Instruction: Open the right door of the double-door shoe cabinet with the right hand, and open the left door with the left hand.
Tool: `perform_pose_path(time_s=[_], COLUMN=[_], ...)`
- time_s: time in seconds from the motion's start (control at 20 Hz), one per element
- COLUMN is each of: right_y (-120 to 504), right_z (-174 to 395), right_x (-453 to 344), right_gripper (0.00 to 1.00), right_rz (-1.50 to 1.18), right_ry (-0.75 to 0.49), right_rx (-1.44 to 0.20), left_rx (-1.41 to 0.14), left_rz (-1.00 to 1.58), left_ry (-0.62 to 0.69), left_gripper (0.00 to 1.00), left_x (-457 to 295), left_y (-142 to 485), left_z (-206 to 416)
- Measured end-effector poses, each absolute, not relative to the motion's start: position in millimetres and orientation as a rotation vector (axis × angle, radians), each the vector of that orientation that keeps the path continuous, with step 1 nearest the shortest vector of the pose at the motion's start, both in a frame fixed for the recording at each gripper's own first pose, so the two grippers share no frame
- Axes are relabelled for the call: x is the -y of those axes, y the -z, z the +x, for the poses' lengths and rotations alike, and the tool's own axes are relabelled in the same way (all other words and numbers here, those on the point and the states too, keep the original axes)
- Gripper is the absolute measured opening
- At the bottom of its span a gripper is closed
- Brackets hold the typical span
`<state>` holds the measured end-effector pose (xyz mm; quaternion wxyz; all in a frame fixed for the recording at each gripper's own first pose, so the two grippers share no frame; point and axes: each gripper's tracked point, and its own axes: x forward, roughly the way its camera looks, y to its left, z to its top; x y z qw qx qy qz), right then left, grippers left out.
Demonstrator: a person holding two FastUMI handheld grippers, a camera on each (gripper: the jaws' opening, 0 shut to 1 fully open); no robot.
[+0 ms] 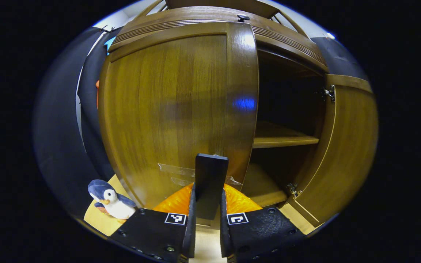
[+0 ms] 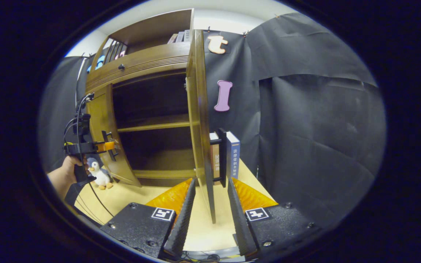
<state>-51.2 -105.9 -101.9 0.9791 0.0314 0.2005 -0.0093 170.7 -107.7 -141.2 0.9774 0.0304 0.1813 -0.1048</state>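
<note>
The brown wooden shoe cabinet (image 1: 210,27) fills the left gripper view. My left gripper (image 1: 208,188) is shut on the upright black handle (image 1: 211,171) of the left door (image 1: 166,109), which looks swung a little out. The right door (image 1: 345,146) stands wide open at the right. In the right gripper view that right door (image 2: 197,109) is edge-on, and its lower edge sits between the spread fingers of my right gripper (image 2: 211,180), which is open. The door's black handle (image 2: 222,157) is just beyond the fingertips. A hand holds the left gripper (image 2: 110,146) at the left door (image 2: 102,120).
Inside the cabinet is a bare shelf (image 1: 283,138). A plush penguin (image 1: 112,201) stands on the light tabletop (image 2: 130,197) by the cabinet's left corner. Upright books (image 2: 232,153) stand behind the open right door, and black cloth hangs to the right.
</note>
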Motion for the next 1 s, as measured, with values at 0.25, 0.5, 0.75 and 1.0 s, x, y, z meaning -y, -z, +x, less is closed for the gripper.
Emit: perform_pose_path(time_s=[0.25, 0.5, 0.75, 1.0], right_y=[104, 105, 105, 109], right_z=[-47, -42, -35, -28], right_x=[96, 77, 52, 30], right_gripper=[0.58, 0.58, 0.6, 0.58], right_rz=[0.06, 0.072, 0.059, 0.044], right_ry=[-0.013, -0.066, -0.127, -0.188], right_rx=[-0.407, -0.41, -0.411, -0.423], left_rx=[-0.373, -0.364, -0.37, -0.377], left_rz=[0.047, 0.029, 0.003, -0.025], left_ry=[0.193, 0.163, 0.131, 0.096], left_gripper=[0.26, 0.26, 0.26, 0.26], left_x=[98, 81, 60, 39], left_y=[139, 135, 132, 131], left_z=[155, 133, 111, 93])
